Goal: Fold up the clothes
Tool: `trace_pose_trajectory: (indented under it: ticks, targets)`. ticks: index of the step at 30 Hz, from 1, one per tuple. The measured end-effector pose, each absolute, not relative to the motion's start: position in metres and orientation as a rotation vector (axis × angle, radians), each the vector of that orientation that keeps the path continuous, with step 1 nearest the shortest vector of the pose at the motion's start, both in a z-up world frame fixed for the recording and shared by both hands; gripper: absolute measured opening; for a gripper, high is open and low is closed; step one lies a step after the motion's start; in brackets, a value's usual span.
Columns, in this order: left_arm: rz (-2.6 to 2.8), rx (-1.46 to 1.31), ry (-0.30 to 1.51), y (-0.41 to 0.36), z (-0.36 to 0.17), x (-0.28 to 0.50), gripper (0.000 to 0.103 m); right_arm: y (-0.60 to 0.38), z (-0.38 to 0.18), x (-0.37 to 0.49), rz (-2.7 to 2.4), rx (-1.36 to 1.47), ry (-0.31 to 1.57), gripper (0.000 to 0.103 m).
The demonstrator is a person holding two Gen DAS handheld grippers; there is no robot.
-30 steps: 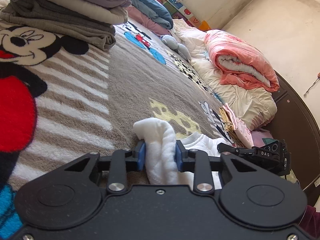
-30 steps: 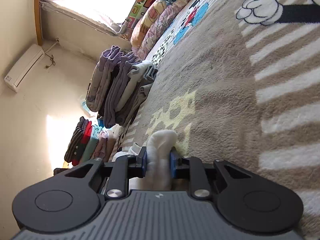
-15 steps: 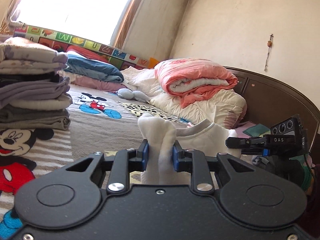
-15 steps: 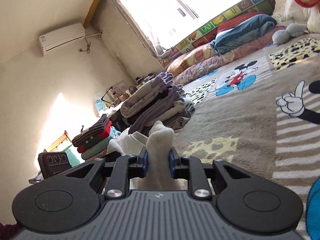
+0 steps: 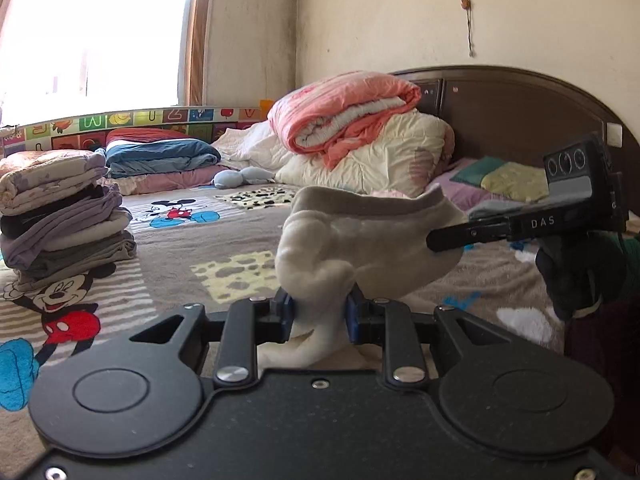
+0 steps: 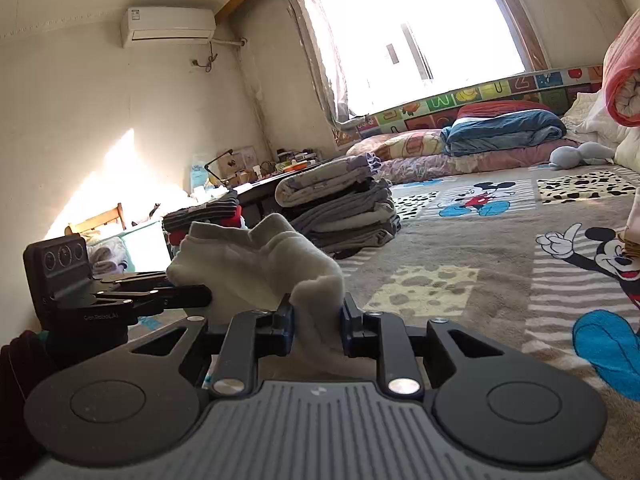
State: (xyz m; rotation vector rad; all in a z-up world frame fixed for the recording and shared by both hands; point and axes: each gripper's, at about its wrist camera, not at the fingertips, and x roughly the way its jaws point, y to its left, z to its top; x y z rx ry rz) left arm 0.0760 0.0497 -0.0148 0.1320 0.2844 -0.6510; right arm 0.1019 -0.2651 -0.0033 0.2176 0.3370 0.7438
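Note:
A white fleece garment (image 5: 360,240) with a grey neck band hangs in the air between my two grippers, above the bed. My left gripper (image 5: 319,314) is shut on one bunched end of it. My right gripper (image 6: 316,318) is shut on the other end (image 6: 256,264). Each gripper shows in the other's view: the right one (image 5: 452,238) at the garment's right edge, the left one (image 6: 192,296) at its left edge. The garment's lower part is hidden behind the gripper bodies.
A Mickey Mouse blanket (image 5: 200,248) covers the bed. A stack of folded clothes (image 5: 60,216) stands at the left. Pink and cream quilts (image 5: 360,136) lie piled by the dark headboard (image 5: 520,112). A second pile of folded clothes (image 6: 204,216) lies past the bed's edge.
Both grippers have lifted the white garment off the blanket and tilted up level. The garment now stretches between them in the air.

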Motion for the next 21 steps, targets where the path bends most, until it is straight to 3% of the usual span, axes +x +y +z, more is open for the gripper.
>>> trace_pose_trajectory:
  ticks: [7, 9, 15, 21]
  targets:
    - [-0.592, 0.368, 0.325, 0.018, -0.045, 0.042, 0.03, -0.248, -0.035, 0.056, 0.629, 0.064, 0.389, 0.029]
    - [-0.554, 0.439, 0.313, 0.012, -0.054, 0.033, 0.03, -0.241, -0.039, 0.044, 0.626, -0.016, 0.405, 0.035]
    - [-0.342, 0.808, 0.157, -0.02, -0.087, 0.011, 0.033, -0.248, -0.032, 0.008, 0.616, -0.061, 0.366, 0.044]
    - [-0.197, 1.092, -0.009, -0.037, -0.109, -0.003, 0.035, -0.257, -0.014, -0.005, 0.622, 0.067, 0.228, 0.045]
